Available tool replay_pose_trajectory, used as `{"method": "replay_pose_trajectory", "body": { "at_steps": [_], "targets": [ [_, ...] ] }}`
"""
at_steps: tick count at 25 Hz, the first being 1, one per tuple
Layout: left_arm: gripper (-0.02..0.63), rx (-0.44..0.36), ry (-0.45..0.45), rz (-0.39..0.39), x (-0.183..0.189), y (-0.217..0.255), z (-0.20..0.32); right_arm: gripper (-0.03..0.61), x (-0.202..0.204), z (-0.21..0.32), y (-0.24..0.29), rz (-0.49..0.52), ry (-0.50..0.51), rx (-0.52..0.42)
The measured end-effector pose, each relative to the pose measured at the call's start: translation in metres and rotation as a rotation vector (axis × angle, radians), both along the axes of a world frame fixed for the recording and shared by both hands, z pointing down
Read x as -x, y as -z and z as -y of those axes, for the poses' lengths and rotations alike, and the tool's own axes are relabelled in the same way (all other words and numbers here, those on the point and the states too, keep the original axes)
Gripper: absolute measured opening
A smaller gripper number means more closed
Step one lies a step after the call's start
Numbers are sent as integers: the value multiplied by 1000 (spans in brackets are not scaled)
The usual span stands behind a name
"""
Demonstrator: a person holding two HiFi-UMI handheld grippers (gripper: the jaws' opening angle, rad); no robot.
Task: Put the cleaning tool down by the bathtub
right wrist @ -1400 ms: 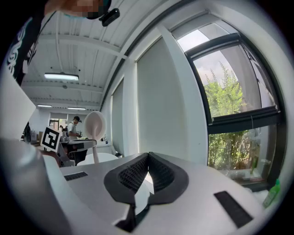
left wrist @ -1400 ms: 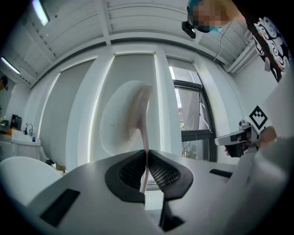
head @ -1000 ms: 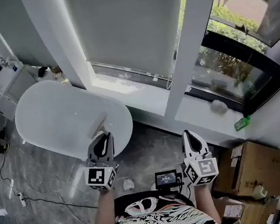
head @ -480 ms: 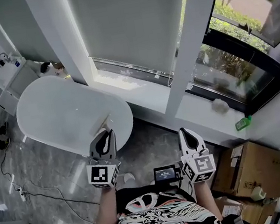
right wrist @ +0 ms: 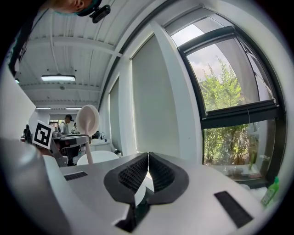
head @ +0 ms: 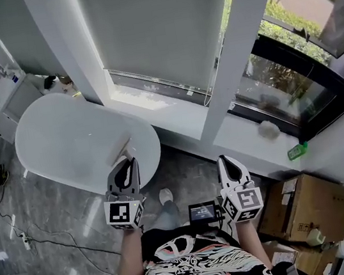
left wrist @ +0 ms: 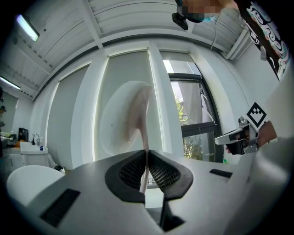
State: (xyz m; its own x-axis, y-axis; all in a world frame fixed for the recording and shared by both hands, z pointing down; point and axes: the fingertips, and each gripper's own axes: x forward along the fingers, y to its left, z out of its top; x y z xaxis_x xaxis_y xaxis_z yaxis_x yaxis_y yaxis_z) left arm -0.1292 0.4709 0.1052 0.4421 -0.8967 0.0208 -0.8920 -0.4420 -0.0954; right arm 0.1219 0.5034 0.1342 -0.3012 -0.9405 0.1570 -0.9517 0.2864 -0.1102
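The left claw [head: 127, 167], clamped on the thin handle of the pale, oval-headed plastic cleaning tool [left wrist: 138, 114], points it lengthwise toward the white oval bathtub's [head: 62, 138] near end, the closed, empty right claw [head: 227, 164] farther off.

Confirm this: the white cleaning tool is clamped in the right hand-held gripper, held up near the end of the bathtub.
Not quite. The cleaning tool is clamped in the left hand-held gripper, not the right: the left gripper view shows its thin handle between the shut jaws. The right hand-held gripper is shut on nothing. The rest stands: the tool is held up near the end of the bathtub.
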Motion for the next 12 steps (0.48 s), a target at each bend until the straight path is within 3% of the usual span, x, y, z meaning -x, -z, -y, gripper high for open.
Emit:
{"method": "replay_pose_trajectory", "body": {
  "at_steps": [12],
  "targets": [
    [37, 1, -50, -36, 3, -5, 118, 28, 11, 100, -4, -46, -28, 24]
  ]
}}
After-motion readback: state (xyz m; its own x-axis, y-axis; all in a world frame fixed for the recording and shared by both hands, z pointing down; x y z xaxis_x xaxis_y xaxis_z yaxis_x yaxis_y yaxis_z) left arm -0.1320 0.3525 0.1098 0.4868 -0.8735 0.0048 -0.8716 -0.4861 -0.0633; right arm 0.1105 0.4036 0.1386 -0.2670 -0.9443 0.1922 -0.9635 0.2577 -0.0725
